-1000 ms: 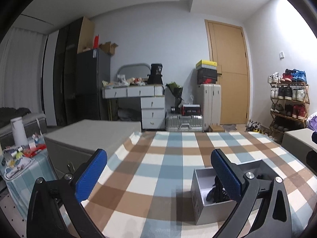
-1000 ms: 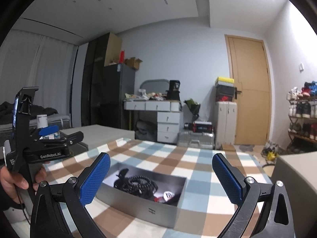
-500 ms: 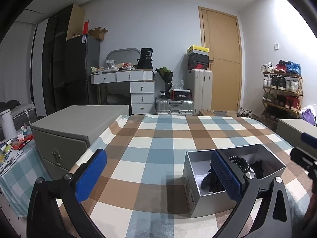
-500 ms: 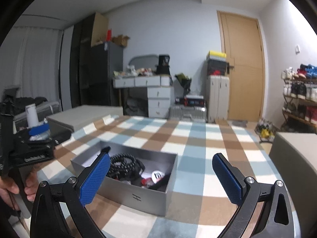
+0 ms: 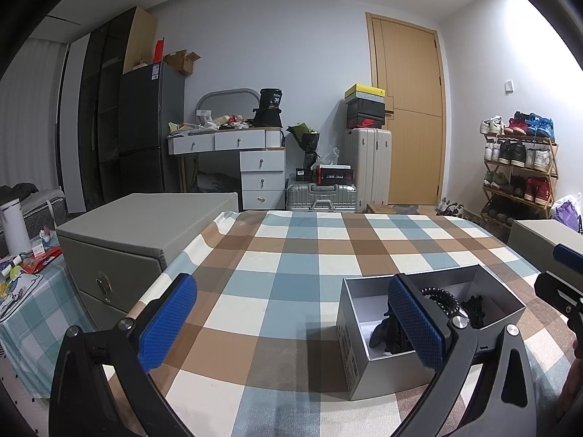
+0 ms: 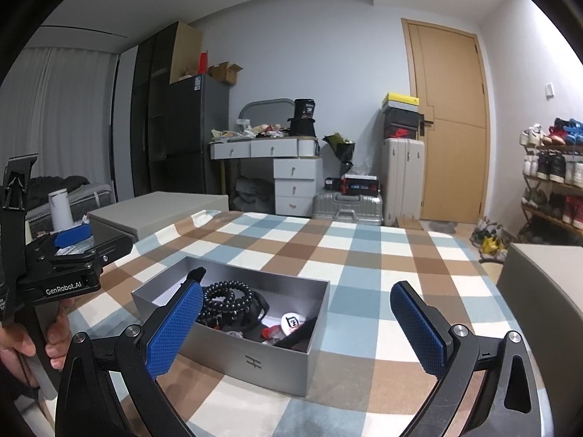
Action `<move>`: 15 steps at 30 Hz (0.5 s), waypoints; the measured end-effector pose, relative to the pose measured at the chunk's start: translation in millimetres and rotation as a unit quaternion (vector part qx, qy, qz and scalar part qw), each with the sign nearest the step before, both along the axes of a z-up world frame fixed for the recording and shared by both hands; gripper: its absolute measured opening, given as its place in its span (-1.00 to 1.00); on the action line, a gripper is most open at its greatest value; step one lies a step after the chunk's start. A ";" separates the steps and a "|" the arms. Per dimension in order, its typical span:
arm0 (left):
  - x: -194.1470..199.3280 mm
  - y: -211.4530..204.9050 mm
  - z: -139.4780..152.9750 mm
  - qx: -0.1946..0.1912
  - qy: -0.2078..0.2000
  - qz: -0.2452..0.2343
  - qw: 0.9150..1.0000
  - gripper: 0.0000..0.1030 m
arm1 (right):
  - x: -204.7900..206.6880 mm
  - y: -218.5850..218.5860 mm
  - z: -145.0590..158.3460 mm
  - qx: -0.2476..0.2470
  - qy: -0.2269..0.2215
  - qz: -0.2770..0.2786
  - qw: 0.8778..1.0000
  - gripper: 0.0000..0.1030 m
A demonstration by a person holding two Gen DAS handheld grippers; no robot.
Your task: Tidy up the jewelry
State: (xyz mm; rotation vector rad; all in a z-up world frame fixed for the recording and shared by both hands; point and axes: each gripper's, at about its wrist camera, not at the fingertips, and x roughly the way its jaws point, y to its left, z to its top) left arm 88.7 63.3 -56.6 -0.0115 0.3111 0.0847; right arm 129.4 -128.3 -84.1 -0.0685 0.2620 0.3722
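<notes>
On checked tablecloth [image 5: 291, 266], grey box [image 6: 251, 357] of jewelry, both grippers released, cluttered bedroom behind

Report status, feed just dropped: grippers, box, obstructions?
Left gripper open, empty. Right gripper open, empty. Grey box holds black bead strand, untouched. Nothing blocking.

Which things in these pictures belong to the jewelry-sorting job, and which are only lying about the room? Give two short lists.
Belongs to the job:
- grey box
- black bead bracelet in the box
- left gripper, open
- right gripper, open

Just lying about:
- shoe rack
- suitcase
- white bottle
- fridge
</notes>
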 end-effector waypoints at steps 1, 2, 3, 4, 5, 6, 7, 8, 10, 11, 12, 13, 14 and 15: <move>0.8 -0.2 0.1 0.000 0.000 0.000 1.000 0.99 | 0.0 0.1 0.0 0.000 0.000 0.000 1.000 1.00; 1.8 -0.8 -1.1 0.000 0.000 0.000 1.000 0.98 | -0.1 0.0 0.0 0.000 0.000 0.000 1.000 1.00; 0.4 -0.2 0.0 0.000 0.000 0.000 1.000 0.98 | 0.0 0.0 0.0 0.000 0.000 0.000 1.000 1.00; 1.7 -0.8 -1.1 0.000 0.000 0.000 1.000 0.98 | -0.1 0.0 0.0 0.000 0.000 0.000 1.000 1.00; 0.4 -0.1 0.1 0.000 0.000 0.001 1.000 0.98 | -0.1 0.1 0.0 0.000 0.000 0.000 1.000 1.00; 0.9 -0.4 -0.5 0.000 0.000 0.001 1.000 0.98 | -0.1 0.1 0.0 0.000 0.000 0.000 1.000 1.00; 2.3 -0.4 -1.3 0.000 0.000 0.002 1.000 0.98 | 0.0 0.0 0.1 0.000 0.000 0.000 1.000 1.00; 2.5 -0.1 -1.1 0.000 0.000 0.002 1.000 0.99 | -0.1 0.0 0.1 0.000 0.000 0.000 1.000 1.00; 3.6 -0.4 -1.0 0.000 0.001 0.002 1.000 0.98 | -0.4 -0.4 0.1 0.000 0.000 0.000 1.000 1.00; 3.5 -0.4 -1.3 0.000 0.001 0.002 1.000 0.98 | -0.1 0.0 0.1 0.000 0.000 0.000 1.000 1.00; 3.2 -0.4 -0.9 0.000 0.001 0.002 1.000 0.99 | 0.0 0.1 0.1 0.000 0.000 -0.001 1.000 1.00; 3.5 -0.3 -1.3 0.000 0.000 0.002 1.000 0.98 | -0.4 -0.5 0.1 0.000 0.000 -0.001 1.000 1.00; 3.4 -0.3 -1.3 0.000 0.000 0.002 1.000 0.98 | -0.5 -0.8 0.2 0.000 0.000 0.000 1.000 1.00; 2.7 -0.2 -0.4 0.000 0.000 0.002 1.000 0.98 | -0.3 -0.3 0.2 0.000 0.000 0.000 1.000 1.00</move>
